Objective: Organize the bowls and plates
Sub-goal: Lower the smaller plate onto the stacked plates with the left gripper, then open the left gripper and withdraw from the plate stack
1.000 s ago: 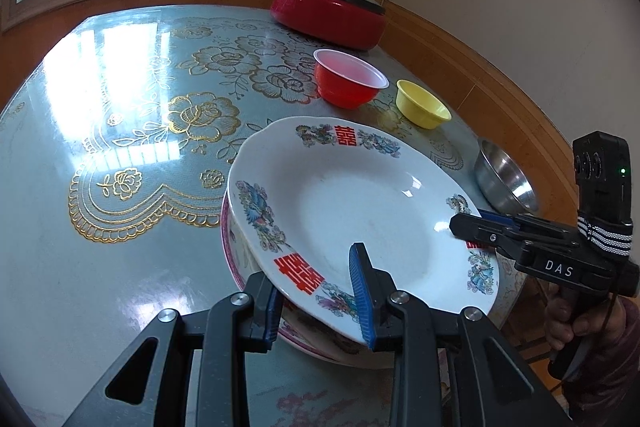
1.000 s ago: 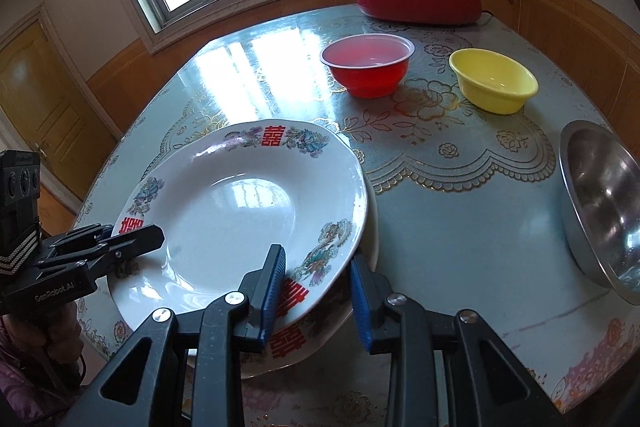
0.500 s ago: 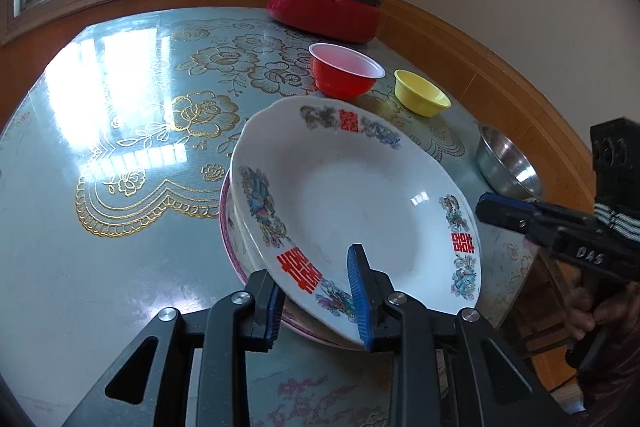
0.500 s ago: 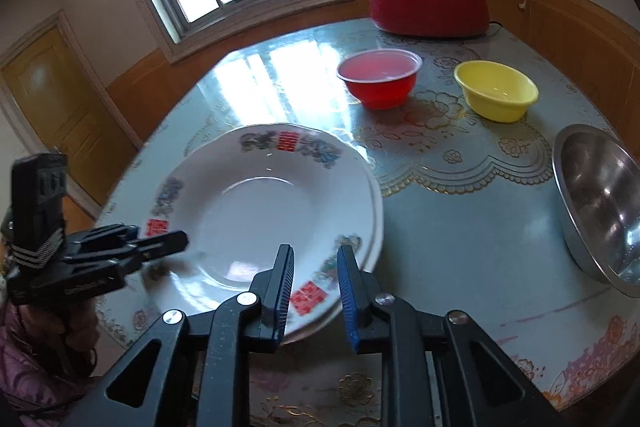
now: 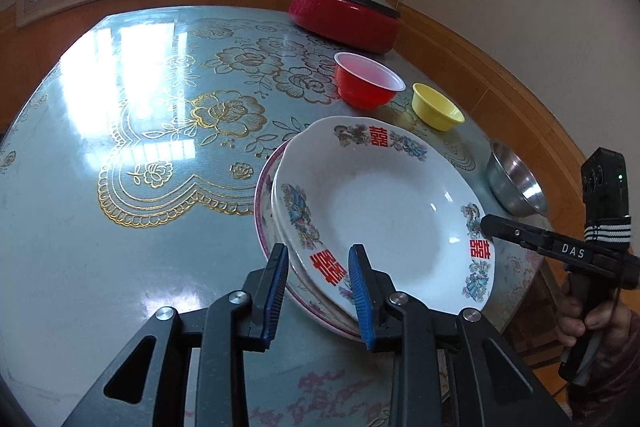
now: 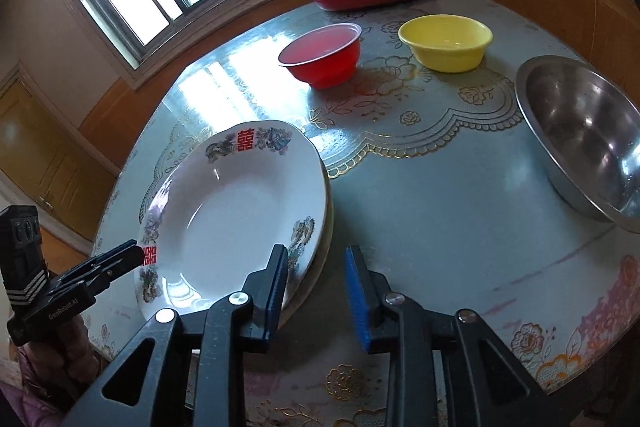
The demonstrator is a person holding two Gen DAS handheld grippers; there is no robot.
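Sunlight from the window is glaring across the flowered table (image 5: 120,227), where the white plate (image 5: 384,211) is now lying nested on the pink-rimmed plate (image 5: 262,211) near the front edge. A second ago both grippers were carrying it tilted above that lower plate, so the stacking step seems to be finishing. The right gripper (image 6: 316,291) is letting go. Its jaws have just been opening, they are standing partly apart with only bare tabletop between them, and the tool is sitting to the side of the plate's rim, with one finger just beside the stack. The left gripper (image 5: 318,287) is straddling the opposite rim with its jaws narrowly parted, one pad lying on the plate's upper face and the other at the outer edge. It appears to be gripping the rim at much the same width as when it was bearing the load, though how hard the pads are pressing is unclear. The plates are looking dealt with. The red bowl (image 5: 368,79), the yellow bowl (image 5: 436,107) and the steel bowl (image 5: 514,183) are sitting apart from one another farther back, in front of the red lidded cooker (image 5: 344,19). Judging by that, the left side is due to release next, and gathering the bowls is what remains.
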